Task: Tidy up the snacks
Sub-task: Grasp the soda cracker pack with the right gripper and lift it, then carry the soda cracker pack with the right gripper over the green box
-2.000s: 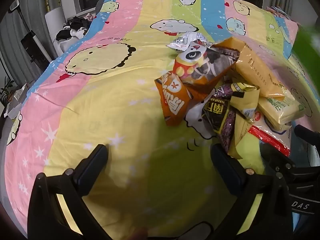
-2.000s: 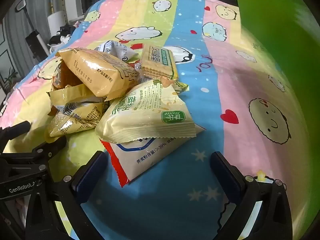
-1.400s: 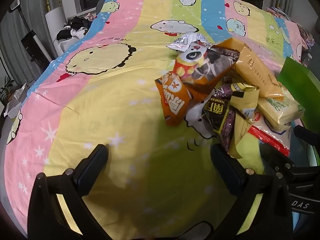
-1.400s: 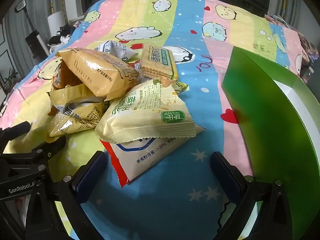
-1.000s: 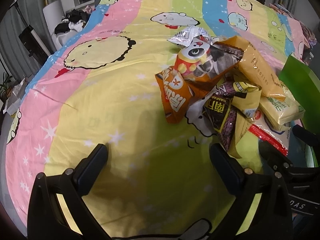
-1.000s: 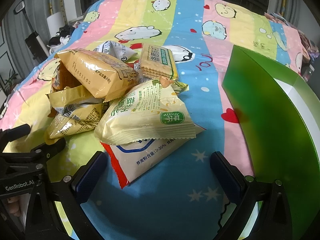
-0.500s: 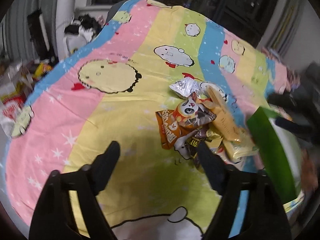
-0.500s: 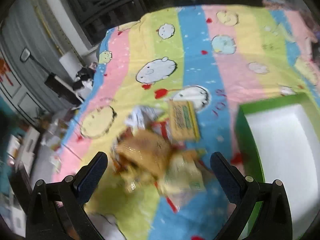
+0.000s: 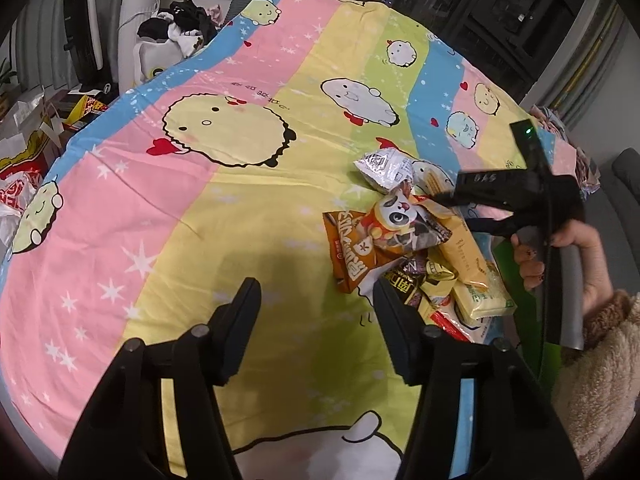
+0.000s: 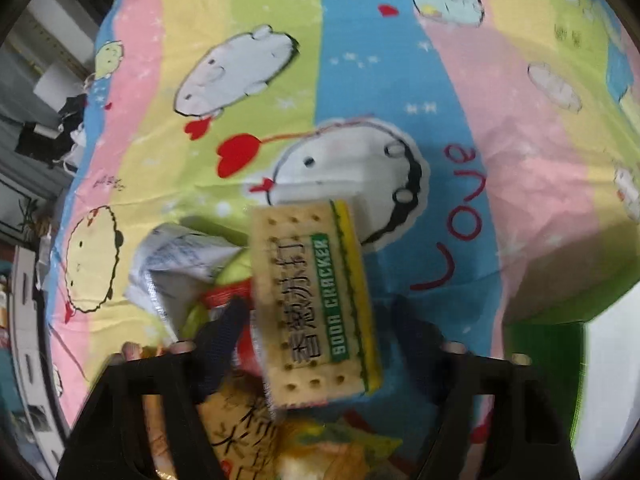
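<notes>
Fingers of the right gripper (image 10: 316,320), just closing, flank the soda cracker pack (image 10: 316,304); contact unclear from blur.

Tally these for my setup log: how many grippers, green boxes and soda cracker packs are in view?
Grippers: 2 (left gripper, jaws just been closing, nothing between; right gripper, jaws just been closing, soda cracker pack between)
Green box: 1
Soda cracker pack: 1
Total: 4
</notes>
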